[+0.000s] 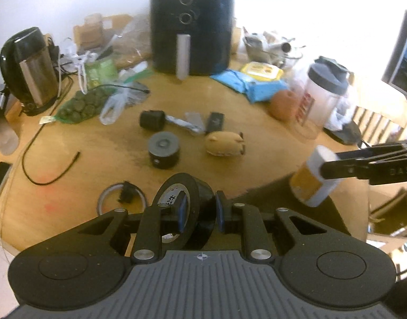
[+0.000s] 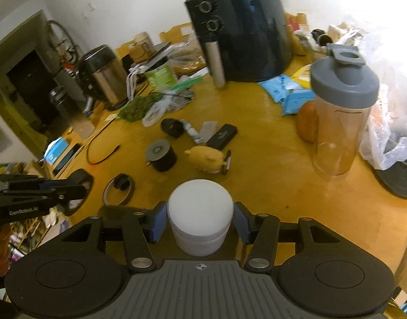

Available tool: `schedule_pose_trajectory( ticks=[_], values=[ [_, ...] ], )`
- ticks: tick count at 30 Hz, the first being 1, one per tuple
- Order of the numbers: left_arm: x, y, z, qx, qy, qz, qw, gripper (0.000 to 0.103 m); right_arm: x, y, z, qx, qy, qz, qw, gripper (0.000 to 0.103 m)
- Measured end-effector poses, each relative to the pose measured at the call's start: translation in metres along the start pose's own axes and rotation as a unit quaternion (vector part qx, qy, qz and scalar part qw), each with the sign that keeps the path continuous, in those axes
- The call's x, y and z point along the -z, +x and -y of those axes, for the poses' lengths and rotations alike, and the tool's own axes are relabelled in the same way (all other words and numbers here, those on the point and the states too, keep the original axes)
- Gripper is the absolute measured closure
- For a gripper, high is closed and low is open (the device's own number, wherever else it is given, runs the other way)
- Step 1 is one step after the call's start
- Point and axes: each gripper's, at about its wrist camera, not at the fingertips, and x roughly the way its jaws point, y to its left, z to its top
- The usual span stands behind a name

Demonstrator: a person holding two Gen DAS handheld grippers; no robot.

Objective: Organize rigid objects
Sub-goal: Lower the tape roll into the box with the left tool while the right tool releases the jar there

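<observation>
Left edge of the surface [image 1: 256, 122]: kettle [image 1: 30, 69] and a net bag of dark green round items [image 1: 83, 106], with a loose black cable [image 1: 52, 170] in front. None of this looks sorted.

Left gripper [image 1: 200, 210]: narrow, clamped on a black tape roll [image 1: 185, 207], one pad inside the core and one on the outer face. The roll hangs clear of the surface near its front edge. Just beyond it a thin grey ring [image 1: 121, 199] lies flat with a small black piece [image 1: 127, 192] inside; what that piece is cannot be made out.

Centre, in front of the air fryer [image 1: 192, 26]: loose group not yet dealt with.
- black cylinder on its side [image 1: 151, 119]
- grey-topped black puck [image 1: 163, 150]
- silver sachet [image 1: 182, 123]
- flat black case [image 1: 215, 122]
- tan pig-shaped toy [image 1: 224, 143]

Right gripper [image 2: 200, 222]: half open, pads pressed on either side of a white-lidded jar [image 2: 200, 212], held off the surface. In the left wrist view the jar shows an amber label.

Right side: shaker bottle [image 2: 341, 111] with an orange round object [image 2: 306, 125] touching it, blue packets [image 2: 288, 93] behind.

Progress, as a judgement: early. Two items are in hand, no destination bin or tidy row is visible, and at least five rigid pieces remain scattered mid-surface.
</observation>
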Motion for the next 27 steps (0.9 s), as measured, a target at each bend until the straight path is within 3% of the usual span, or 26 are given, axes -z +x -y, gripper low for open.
schedule_pose_trajectory(
  ticks=[11, 18, 23, 26, 27],
  values=[
    [0.018, 0.031, 0.019, 0.012, 0.032, -0.044, 0.9984, 0.081, 0.013, 0.022, -0.014, -0.015, -0.047, -0.043, 0.998, 0.047],
    [0.029, 0.056, 0.032, -0.018, 0.084, -0.079, 0.9932, 0.081, 0.018, 0.037, -0.025, 0.007, -0.102, -0.058, 0.993, 0.047],
    [0.035, 0.066, 0.039, -0.048, 0.106, -0.090, 0.9891, 0.080, 0.025, 0.047, -0.039, 0.047, -0.178, -0.052, 0.982, 0.047],
    [0.036, 0.066, 0.040, -0.066, 0.110, -0.093, 0.9874, 0.065, 0.031, 0.055, -0.043, 0.083, -0.207, -0.051, 0.974, 0.047],
    [0.036, 0.063, 0.040, -0.064, 0.107, -0.088, 0.9883, 0.053, 0.031, 0.054, -0.042, 0.084, -0.202, -0.049, 0.974, 0.047]
  ],
)
